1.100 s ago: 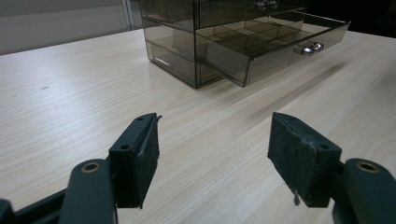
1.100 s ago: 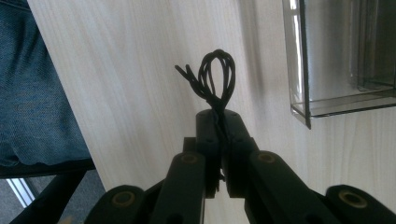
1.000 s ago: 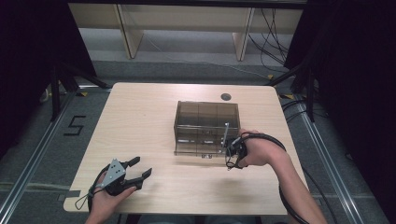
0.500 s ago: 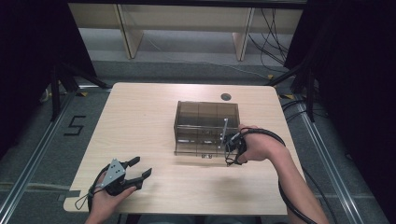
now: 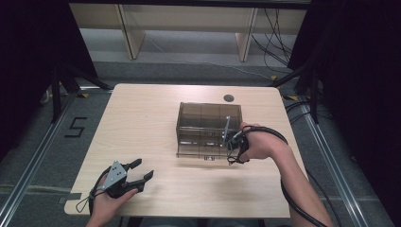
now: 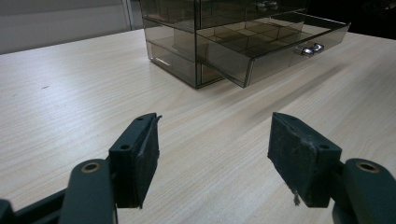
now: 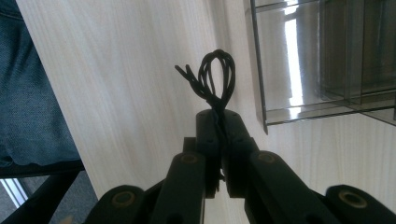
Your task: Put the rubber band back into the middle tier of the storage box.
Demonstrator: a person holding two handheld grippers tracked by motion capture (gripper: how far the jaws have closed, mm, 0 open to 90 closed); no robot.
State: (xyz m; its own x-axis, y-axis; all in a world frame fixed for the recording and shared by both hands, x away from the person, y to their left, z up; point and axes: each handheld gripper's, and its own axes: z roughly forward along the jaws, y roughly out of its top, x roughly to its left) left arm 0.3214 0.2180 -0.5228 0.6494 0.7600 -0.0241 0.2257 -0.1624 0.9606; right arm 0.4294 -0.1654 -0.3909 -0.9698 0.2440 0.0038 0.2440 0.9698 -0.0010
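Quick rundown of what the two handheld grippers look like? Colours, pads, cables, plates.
Both are black two-jaw tools. The left gripper has angular jaw arms with round rivet holes and dark, rough flat pads, slightly frayed at one edge. A grey three-cornered plate sits on top of it, and a thin black cable trails behind. The right gripper has the same riveted black arms; a thicker black cable runs along the bare forearm.

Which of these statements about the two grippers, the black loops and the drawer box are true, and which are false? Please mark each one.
1. The right gripper is shut on a bundle of black loops. True.
2. The left gripper holds the loops. False: its jaws stand open with nothing between them.
3. The smoky clear drawer box has a drawer pulled out. True.
4. The left gripper rests inside the drawer. False: it is near the table's front edge, apart from the box.
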